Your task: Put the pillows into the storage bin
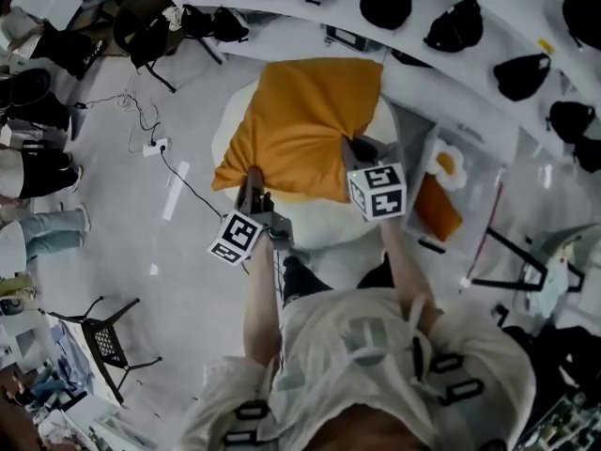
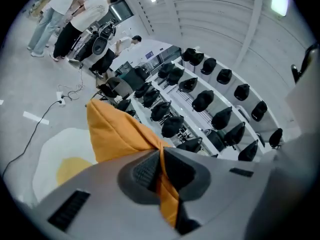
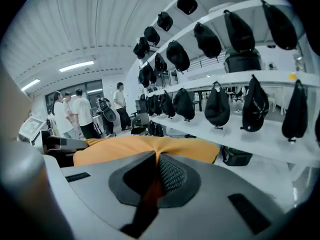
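An orange pillow hangs between both grippers, above a big white fried-egg pillow on the floor. My left gripper is shut on the orange pillow's near left corner; in the left gripper view the orange cloth is pinched between the jaws of the left gripper. My right gripper is shut on the pillow's near right edge, and the right gripper view shows the pillow bunched into the jaws of the right gripper. A clear storage bin stands to the right, holding a small egg pillow and an orange one.
A curved white shelf with several black bags runs along the far side. People stand at the left. A cable trails over the floor, and a black stool stands at the near left.
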